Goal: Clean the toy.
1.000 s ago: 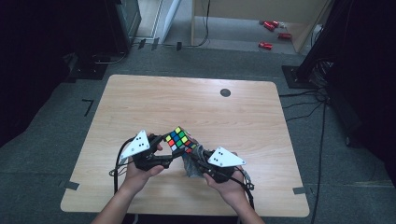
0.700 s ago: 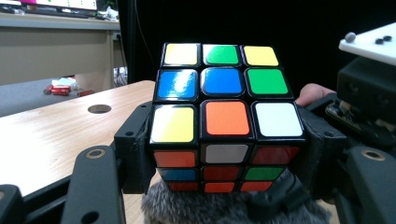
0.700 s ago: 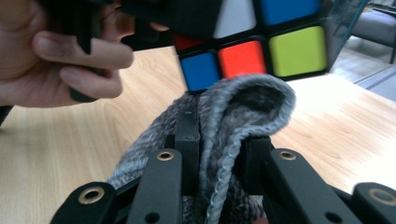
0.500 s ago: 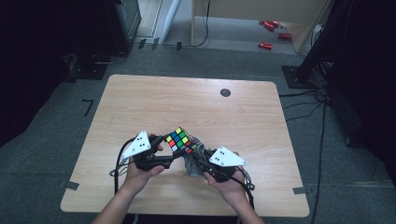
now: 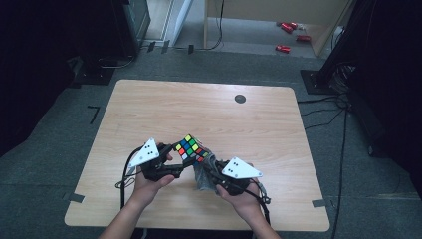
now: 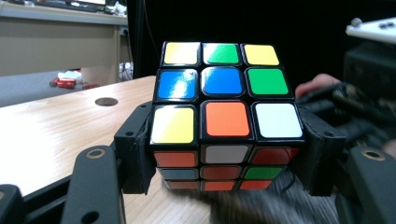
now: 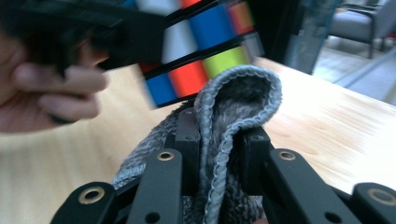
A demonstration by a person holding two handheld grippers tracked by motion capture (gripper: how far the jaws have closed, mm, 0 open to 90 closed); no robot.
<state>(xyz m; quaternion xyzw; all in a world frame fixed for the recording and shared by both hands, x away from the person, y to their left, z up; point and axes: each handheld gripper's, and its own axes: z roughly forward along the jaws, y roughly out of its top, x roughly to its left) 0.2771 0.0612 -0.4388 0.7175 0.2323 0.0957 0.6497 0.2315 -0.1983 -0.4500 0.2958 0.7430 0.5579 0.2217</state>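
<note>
A scrambled colour cube (image 5: 191,148) hangs a little above the wooden table (image 5: 209,109), near its front edge. My left gripper (image 5: 175,164) is shut on it; in the left gripper view the two black pads clamp the lower layers of the cube (image 6: 226,119) from both sides. My right gripper (image 5: 211,172) is shut on a folded grey cloth (image 5: 203,174). In the right gripper view the cloth (image 7: 233,112) stands up between the jaws, its fold right under the blurred cube (image 7: 201,51). Whether cloth and cube touch I cannot tell.
A small dark round disc (image 5: 240,98) lies at the table's far right. The person's hands (image 5: 144,186) come in over the front edge. Cables (image 5: 124,179) trail from the grippers. Dark stands and red items (image 5: 282,48) are on the floor beyond the table.
</note>
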